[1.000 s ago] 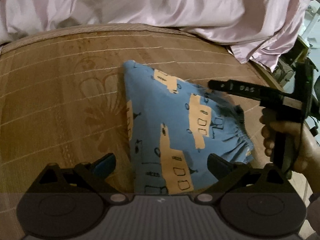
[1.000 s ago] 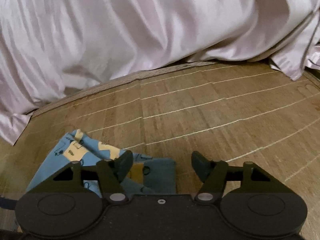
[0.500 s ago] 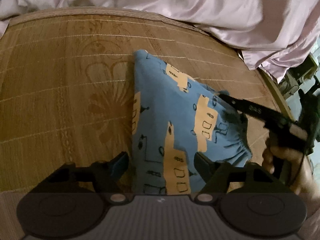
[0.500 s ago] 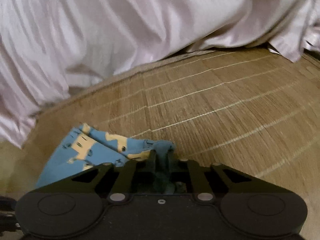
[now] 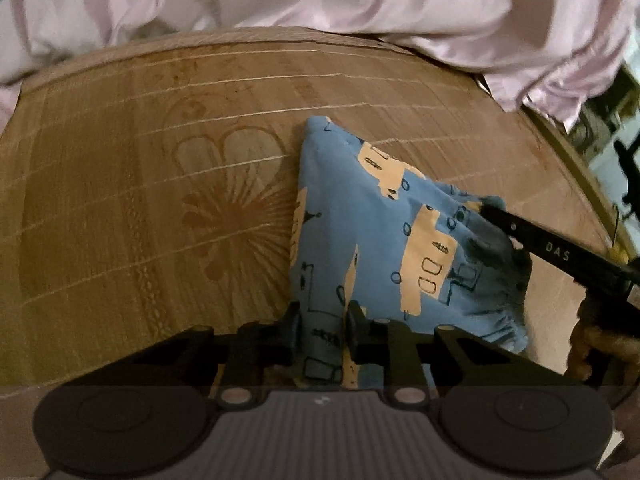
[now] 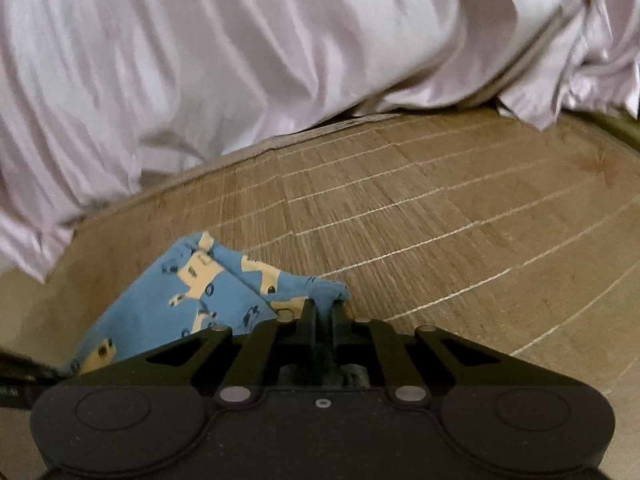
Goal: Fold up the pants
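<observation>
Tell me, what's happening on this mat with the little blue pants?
A person is folding the blue pants with a handheld gripper in each hand. The left gripper is shut on the cloth at the near edge, and the right gripper is pinched on a corner by the elastic waist. The pants lie partly folded on a woven mat, with a pale pink sheet bunched behind. Both ends are gripped, so another fold looks likely next.

The letters "DAS" are in white on the black bar of the right gripper [image 5: 492,210], at the right side of the left wrist view. No other words show.
</observation>
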The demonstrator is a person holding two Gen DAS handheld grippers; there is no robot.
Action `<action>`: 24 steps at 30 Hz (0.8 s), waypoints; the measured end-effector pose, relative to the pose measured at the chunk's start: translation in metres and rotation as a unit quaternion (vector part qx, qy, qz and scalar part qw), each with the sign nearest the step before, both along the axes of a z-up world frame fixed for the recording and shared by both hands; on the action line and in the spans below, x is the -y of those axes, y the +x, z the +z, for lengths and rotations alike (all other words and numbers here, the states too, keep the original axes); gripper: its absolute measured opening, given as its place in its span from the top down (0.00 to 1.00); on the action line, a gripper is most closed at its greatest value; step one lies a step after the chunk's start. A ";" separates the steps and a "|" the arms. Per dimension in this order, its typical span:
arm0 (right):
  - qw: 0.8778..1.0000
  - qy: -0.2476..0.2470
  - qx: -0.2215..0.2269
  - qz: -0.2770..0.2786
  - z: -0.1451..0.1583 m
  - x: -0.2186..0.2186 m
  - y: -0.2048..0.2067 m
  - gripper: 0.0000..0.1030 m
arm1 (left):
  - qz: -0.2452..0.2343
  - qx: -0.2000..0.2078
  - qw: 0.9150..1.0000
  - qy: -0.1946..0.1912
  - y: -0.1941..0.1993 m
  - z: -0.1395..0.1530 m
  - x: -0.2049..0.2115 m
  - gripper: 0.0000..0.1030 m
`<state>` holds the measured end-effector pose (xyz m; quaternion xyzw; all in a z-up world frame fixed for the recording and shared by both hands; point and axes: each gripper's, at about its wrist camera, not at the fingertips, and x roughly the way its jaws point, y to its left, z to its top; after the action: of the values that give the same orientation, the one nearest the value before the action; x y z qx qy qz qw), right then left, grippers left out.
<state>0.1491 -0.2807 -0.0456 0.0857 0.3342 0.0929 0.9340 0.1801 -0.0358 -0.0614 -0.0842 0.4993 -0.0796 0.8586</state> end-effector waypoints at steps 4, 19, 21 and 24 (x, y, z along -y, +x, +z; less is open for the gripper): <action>1.000 -0.022 0.019 0.003 0.007 -0.007 -0.005 0.94 | -0.012 0.002 1.000 0.015 -0.004 0.002 0.009 0.76; 0.986 -0.119 0.110 0.048 0.025 -0.039 -0.020 0.95 | 0.010 0.025 0.999 -0.030 -0.027 0.021 -0.003 0.82; 0.983 -0.127 0.118 0.054 0.026 -0.043 -0.019 0.95 | 0.014 0.025 0.999 -0.032 -0.027 0.022 -0.004 0.82; 0.980 -0.135 0.132 0.065 0.032 -0.047 -0.012 0.95 | 0.019 0.031 0.999 -0.038 -0.020 0.025 -0.008 0.82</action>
<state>0.1371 -0.2340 -0.0139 -0.0762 0.2227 0.1174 0.9648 0.1600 -0.0282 -0.0362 -0.1239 0.4676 -0.0852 0.8711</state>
